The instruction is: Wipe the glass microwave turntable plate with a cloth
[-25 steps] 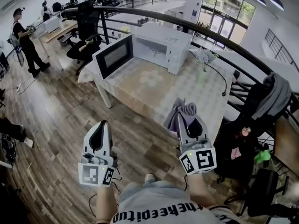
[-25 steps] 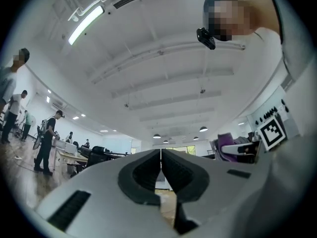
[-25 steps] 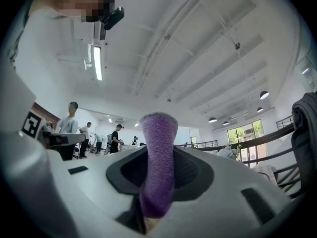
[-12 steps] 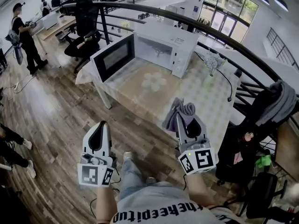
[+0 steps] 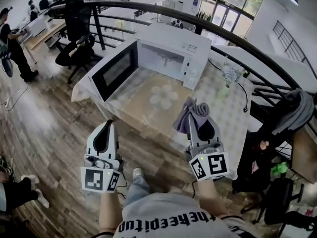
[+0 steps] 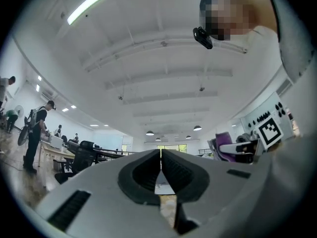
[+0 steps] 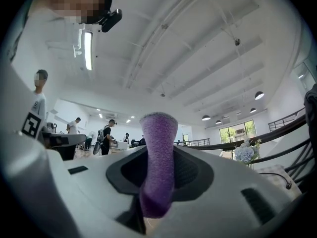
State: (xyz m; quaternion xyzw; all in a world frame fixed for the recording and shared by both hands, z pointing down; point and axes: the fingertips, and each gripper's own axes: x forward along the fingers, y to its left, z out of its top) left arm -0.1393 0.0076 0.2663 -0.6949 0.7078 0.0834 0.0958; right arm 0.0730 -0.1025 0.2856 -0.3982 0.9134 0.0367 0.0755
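Note:
A white microwave (image 5: pixel 166 53) stands at the back of a cloth-covered table (image 5: pixel 218 118), its door (image 5: pixel 115 69) swung open to the left. A pale round flower-patterned patch (image 5: pixel 163 96) lies on the table in front of it; I cannot tell whether it is the glass plate. My right gripper (image 5: pixel 192 116) hovers over the table's near edge, shut on a purple cloth (image 5: pixel 193 111) that sticks up between its jaws (image 7: pixel 157 152). My left gripper (image 5: pixel 106 127) hangs over the wooden floor short of the table, shut and holding nothing (image 6: pixel 160 155).
A vase of pale flowers (image 5: pixel 230 74) and a black cable (image 5: pixel 242 95) are on the table's right side. A black curved railing (image 5: pixel 233 31) runs behind it. Office chairs (image 5: pixel 74 43) stand at left; a chair draped with clothes (image 5: pixel 292 105) at right. A person (image 5: pixel 12 46) stands far left.
The table and microwave have come nearer and larger in the head view. Both grippers keep the same pose, the cloth still in the right one.

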